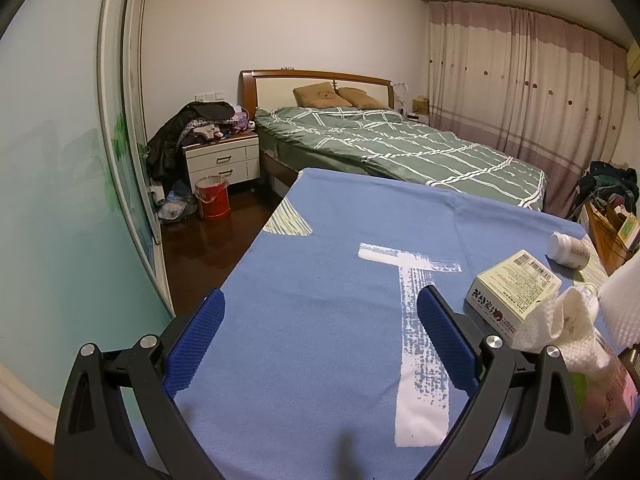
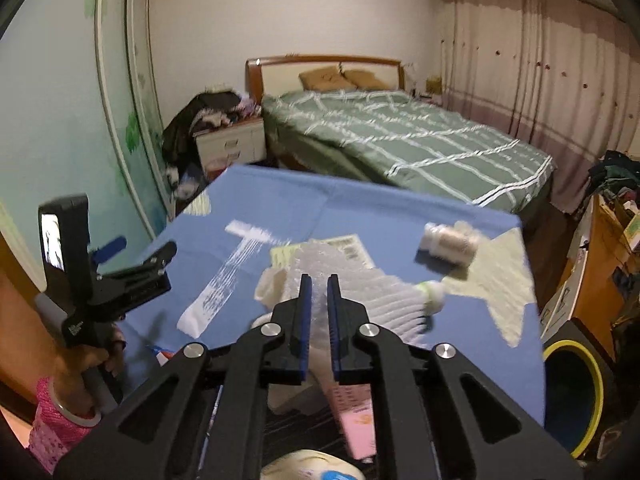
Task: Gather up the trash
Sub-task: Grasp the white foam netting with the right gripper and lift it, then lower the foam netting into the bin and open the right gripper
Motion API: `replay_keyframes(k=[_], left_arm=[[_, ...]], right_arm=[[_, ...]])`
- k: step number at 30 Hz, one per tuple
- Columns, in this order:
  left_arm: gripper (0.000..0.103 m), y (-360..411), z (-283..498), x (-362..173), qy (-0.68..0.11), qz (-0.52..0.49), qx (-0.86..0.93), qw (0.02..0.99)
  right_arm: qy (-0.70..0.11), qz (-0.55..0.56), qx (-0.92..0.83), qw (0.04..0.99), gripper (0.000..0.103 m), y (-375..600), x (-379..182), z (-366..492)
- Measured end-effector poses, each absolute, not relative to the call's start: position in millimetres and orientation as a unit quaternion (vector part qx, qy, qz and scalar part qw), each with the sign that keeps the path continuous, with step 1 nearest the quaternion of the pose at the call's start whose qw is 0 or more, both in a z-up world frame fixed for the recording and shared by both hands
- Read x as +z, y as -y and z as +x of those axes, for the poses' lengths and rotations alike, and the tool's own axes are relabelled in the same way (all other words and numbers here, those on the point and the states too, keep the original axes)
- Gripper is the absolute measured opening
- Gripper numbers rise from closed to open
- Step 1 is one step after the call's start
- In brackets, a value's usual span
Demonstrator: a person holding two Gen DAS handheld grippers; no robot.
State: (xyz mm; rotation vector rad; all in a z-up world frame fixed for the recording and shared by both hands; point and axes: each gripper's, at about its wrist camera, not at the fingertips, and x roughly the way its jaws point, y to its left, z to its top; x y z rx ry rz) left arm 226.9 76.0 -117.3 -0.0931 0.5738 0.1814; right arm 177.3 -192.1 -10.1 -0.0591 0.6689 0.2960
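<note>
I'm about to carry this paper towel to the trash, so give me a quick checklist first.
1. Right hand-held gripper shut on the paper towel: ok.
2. Towel lifted clear of the blue cloth: cannot tell.
3. Left hand-held gripper open and holding nothing: ok.
4. Box and bottle left on the table: not ok.
5. Bin within sight: ok.

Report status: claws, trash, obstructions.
Right claw shut on paper towel. Left claw open, empty. Box and bottle on table. Nothing blocking.
</note>
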Motion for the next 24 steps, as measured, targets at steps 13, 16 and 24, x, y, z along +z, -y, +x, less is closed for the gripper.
replay_keyframes(k=[13,16,24], left_arm=[[0.095,-76.7,227.0,-116.4,-0.282,-0.045,0.09,0.954],[0.095,-76.9,226.9,-116.5,-0.283,-0.045,0.09,0.954],[0.095,-76.8,227.2,-116.2,-0.282,-0.043,0.088,0.954]], right_arm=[[-0.259,0.04,0.056,0.963,0.007,302.2,30.1,140.3],[-0.252,0.056,0.02,0.966,0.007,336.7,32.8,131.5],[-0.271,0.09,-0.082,0.955,0.007,416.9,9.5,128.4]])
